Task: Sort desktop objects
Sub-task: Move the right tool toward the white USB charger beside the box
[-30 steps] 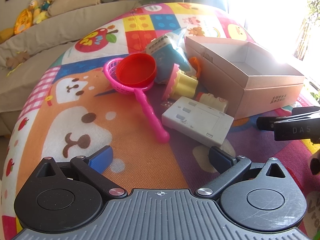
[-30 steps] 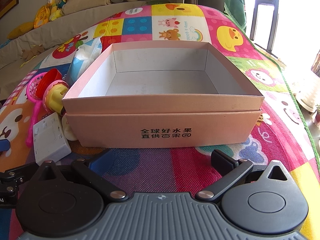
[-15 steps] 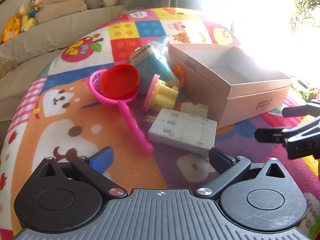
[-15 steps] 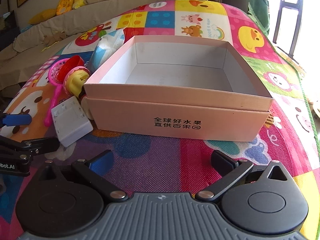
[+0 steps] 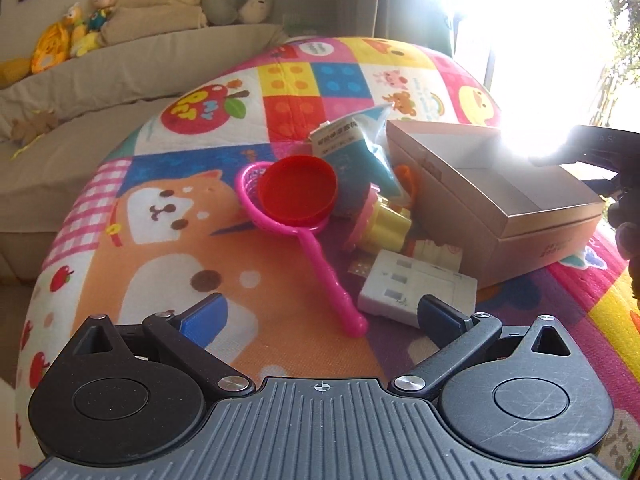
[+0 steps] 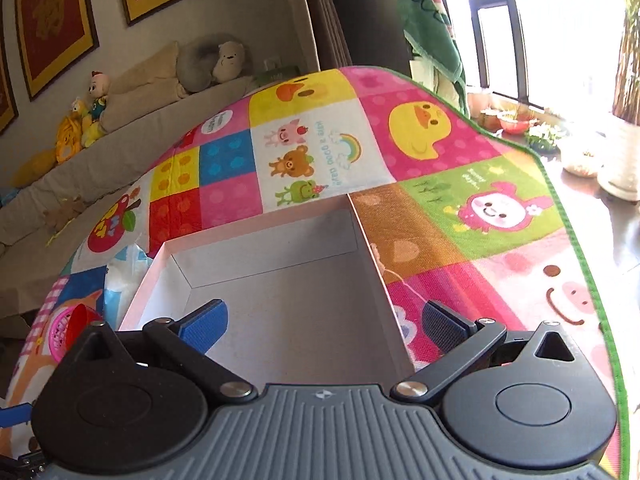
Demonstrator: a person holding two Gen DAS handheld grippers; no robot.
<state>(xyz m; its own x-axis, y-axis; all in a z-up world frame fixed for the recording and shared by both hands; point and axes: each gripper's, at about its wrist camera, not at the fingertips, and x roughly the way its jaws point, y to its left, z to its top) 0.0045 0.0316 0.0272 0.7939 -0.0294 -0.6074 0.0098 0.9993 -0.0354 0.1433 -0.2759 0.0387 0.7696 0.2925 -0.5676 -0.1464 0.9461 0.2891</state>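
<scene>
An open pink cardboard box [image 5: 520, 216] [image 6: 280, 292] sits on a colourful play mat. Left of it lies a heap: a red cup [image 5: 298, 190] in a pink toy strainer [image 5: 316, 252], a teal wipes packet [image 5: 352, 148], a yellow and pink toy [image 5: 386, 222] and a white socket block [image 5: 416, 290]. My left gripper [image 5: 320, 312] is open, low over the mat, with the strainer's handle end between its fingers. My right gripper [image 6: 324, 322] is open and empty above the box's inside; it also shows dark at the far right [image 5: 592, 148] of the left wrist view.
The play mat [image 6: 460, 216] has a green edge on the right, with floor and plant pots [image 6: 620, 160] beyond. A beige sofa [image 5: 120, 76] with plush toys runs behind the mat. Strong window glare washes out the upper right of the left wrist view.
My right gripper has risen and moved forward from in front of the box to above its inside. My left gripper has shifted slightly, the socket block now nearer its right finger.
</scene>
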